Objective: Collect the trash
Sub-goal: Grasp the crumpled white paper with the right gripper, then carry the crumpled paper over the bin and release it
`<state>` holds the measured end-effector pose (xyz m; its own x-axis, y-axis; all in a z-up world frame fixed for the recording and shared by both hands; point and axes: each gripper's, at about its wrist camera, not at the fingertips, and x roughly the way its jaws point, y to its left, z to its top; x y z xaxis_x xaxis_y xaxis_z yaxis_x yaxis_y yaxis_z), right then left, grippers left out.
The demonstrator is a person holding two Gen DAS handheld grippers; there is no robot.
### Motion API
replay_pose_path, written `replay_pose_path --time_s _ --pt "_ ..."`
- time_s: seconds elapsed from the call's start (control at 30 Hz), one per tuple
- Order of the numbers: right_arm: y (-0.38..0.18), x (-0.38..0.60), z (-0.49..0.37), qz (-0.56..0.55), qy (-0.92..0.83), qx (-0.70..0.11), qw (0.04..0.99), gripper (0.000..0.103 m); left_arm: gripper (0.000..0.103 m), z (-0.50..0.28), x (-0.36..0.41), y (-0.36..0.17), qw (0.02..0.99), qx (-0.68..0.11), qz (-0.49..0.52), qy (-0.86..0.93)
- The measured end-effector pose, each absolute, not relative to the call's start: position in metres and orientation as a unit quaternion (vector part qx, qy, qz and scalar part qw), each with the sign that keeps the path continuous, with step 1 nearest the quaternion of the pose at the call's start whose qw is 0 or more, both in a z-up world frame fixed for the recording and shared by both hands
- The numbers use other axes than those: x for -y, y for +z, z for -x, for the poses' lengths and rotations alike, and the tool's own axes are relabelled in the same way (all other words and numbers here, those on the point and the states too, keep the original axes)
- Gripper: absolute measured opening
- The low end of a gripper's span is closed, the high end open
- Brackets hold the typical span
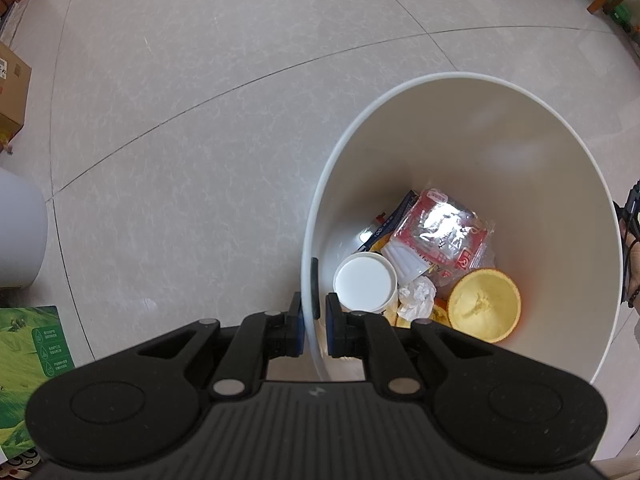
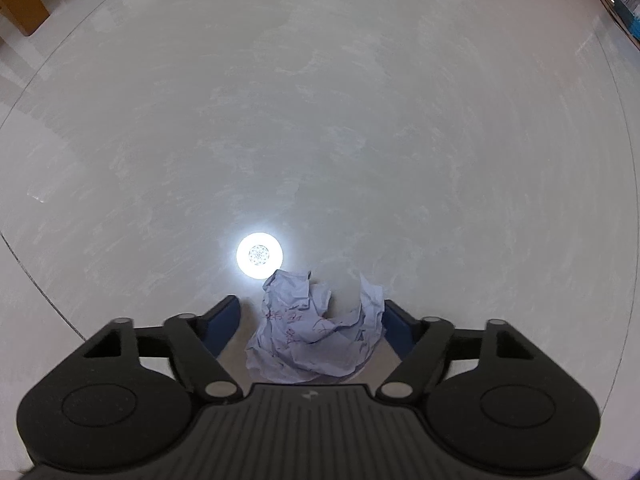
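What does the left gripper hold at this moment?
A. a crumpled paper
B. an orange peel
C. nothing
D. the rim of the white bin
D: in the left wrist view the left gripper has its pads on both sides of the white bin wall at the rim, closed on it.

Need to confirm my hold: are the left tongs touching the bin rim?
Touching. The left wrist view shows the left tongs shut on the bin rim, one pad each side.
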<state>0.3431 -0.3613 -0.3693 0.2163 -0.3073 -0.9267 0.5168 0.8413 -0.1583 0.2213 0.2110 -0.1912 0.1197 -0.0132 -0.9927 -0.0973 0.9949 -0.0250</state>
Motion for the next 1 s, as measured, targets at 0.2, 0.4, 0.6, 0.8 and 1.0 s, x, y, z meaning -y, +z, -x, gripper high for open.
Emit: replay_pose_path --time_s 0.2,0.4,0.6,0.8,1.0 --pt "-0.371 0.372 -0.34 -0.082 -0.266 -0.572 0.772 0.063 0.008 -0.222 -0.211 -0.191 0.746 -0.663 0.043 0.029" --pt "-0.354 0.368 -0.331 -0.068 -0.253 -0.579 0.773 0.058 0.008 -0.221 -0.211 -0.192 0.747 -0.663 0.042 0.029" --pt "-0.318 0.348 -0.318 -0.028 -0.216 -0.588 0.779 0.057 0.008 -0.22 -0.209 -0.192 0.75 -0.66 0.036 0.029" --pt "-0.261 0.308 -0.288 0.025 -0.154 -0.6 0.785 0.057 0.008 -0.221 -0.209 -0.192 0.751 -0.659 0.037 0.03" --pt "-0.194 0.253 -0.254 0.059 -0.084 -0.6 0.794 0.057 0.008 -0.218 -0.204 -0.197 0.754 -0.656 0.015 0.032"
